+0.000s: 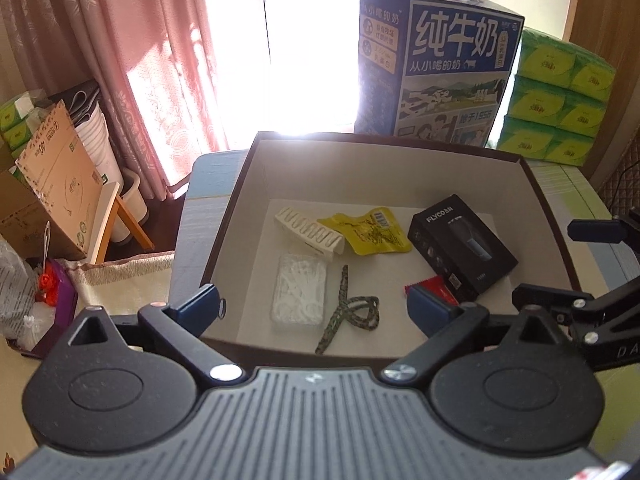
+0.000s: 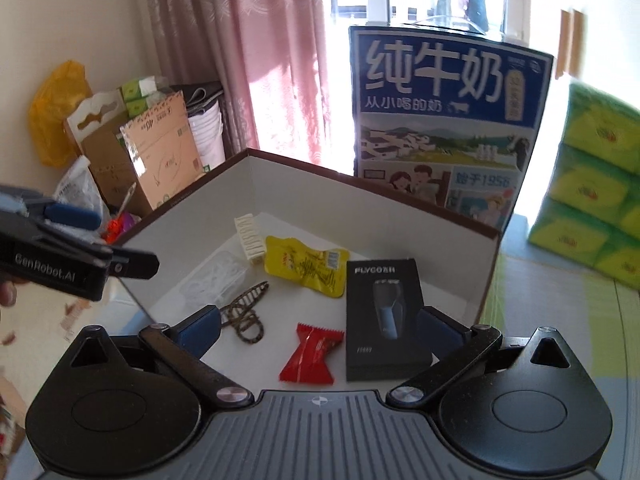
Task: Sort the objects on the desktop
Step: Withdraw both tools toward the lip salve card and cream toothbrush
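Pink curtains (image 1: 132, 60) hang beside a bright window at the back, and a tall blue milk carton (image 1: 440, 68) stands behind an open cardboard box (image 1: 256, 168) on the table. Stacked green tissue packs (image 1: 560, 96) sit to the right of the carton.

Inside the box, on its white floor, lie the sorted things. A black shaver box (image 2: 384, 316) rests on the right side. Just left of it, toward the back, lies a yellow sachet (image 2: 308, 268), and a cream comb-like clip (image 1: 308, 236) sits beside that, touching or nearly touching its edge. A clear case of floss picks (image 1: 298, 296) lies nearer the front left, with a patterned hair clip (image 2: 244, 312) just to its right. A red candy wrapper (image 2: 312, 356) lies at the front, close beside the shaver box.

The left gripper (image 1: 316, 308) hovers over the near edge of the box with its jaws spread wide and nothing between them. The right gripper (image 2: 320, 328) hangs above the front of the box, jaws likewise spread apart and empty, the candy wrapper and shaver box showing between its blue pads (image 2: 436, 328).

At the far left, brown cartons (image 2: 156, 152) and a yellow bag (image 2: 56, 112) stand on the floor by the wall.
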